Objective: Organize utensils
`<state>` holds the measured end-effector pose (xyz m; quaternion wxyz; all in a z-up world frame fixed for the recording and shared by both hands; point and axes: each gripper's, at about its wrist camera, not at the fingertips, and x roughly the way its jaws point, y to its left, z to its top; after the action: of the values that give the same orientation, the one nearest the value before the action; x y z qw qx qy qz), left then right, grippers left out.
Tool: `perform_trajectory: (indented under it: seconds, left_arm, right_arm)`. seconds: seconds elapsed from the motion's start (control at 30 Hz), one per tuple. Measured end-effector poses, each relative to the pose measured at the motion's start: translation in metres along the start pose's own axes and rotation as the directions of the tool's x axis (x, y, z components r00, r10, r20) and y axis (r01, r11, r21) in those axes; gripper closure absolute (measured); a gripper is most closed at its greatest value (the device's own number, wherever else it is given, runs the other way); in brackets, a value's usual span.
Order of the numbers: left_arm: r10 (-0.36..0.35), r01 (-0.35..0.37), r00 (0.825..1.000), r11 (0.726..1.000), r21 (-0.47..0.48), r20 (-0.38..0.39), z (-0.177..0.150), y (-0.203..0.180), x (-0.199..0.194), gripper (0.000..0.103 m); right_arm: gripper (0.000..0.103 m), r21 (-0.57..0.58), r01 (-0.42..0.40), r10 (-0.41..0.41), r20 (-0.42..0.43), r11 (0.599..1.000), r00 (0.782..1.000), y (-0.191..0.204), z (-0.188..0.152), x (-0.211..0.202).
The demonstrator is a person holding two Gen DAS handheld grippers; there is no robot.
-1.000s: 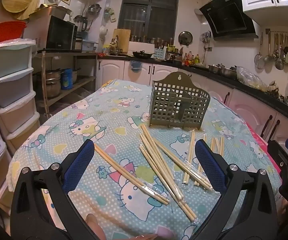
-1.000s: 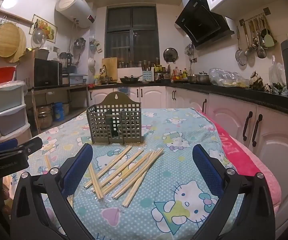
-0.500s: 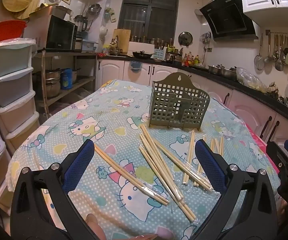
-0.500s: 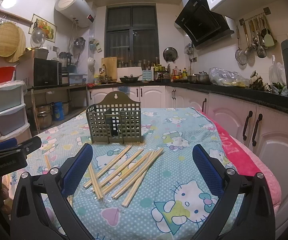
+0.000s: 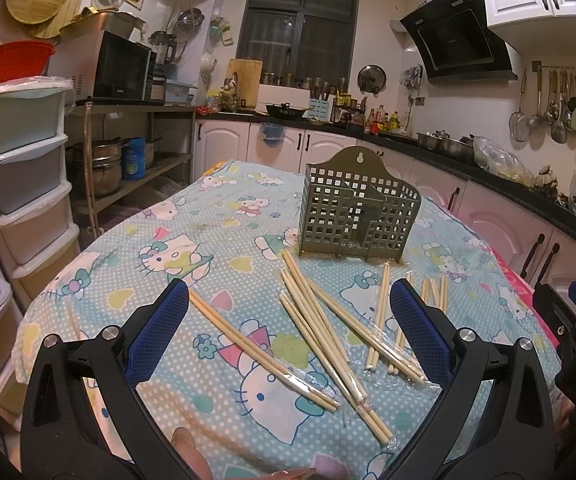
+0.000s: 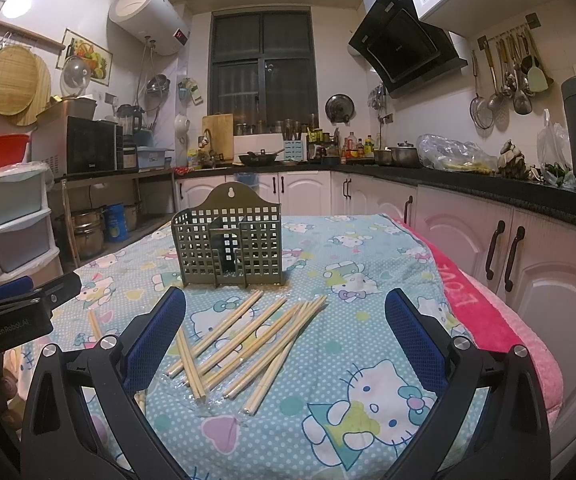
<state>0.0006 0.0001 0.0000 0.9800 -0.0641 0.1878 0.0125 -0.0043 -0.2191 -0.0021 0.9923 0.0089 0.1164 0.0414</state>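
Presently the left gripper (image 5: 288,322) hangs with jaws spread wide, holding nothing, above loose chopsticks (image 5: 319,324) scattered mid-table (image 5: 136,264) on the patterned cloth; the green slotted holder (image 5: 357,210) stands upright just behind them; the right gripper (image 6: 286,322) likewise gapes empty over the same pile

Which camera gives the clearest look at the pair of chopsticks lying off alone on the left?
The left wrist view: the lone pair lies fully visible between the open left gripper fingers. The right wrist view shows only a short stub beside the left gripper's body.
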Motion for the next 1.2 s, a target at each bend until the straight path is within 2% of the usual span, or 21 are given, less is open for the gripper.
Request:
perform_trajectory:
  seconds: [0.67, 0.97, 1.2]
  left_arm:
    - [0.008, -0.008, 1.000, 1.000, -0.009, -0.009, 0.002, 0.006, 0.002, 0.010]
    - [0.021, -0.022, 1.000, 0.999, -0.034, -0.023, 0.001, 0.016, 0.010, 0.010]
    - [0.018, -0.022, 0.998, 0.998, -0.064, -0.063, 0.010, 0.028, 0.022, 0.010]
  right_arm:
    - [0.006, -0.005, -0.010, 0.010, -0.011, 1.000, 1.000, 0.001, -0.005, 0.006]
    - [0.006, -0.029, -0.041, 0.040, -0.042, 0.999, 0.998, 0.008, -0.002, 0.017]
    - [0.006, -0.042, -0.089, 0.086, -0.071, 0.995, 0.994, 0.010, 0.007, 0.033]
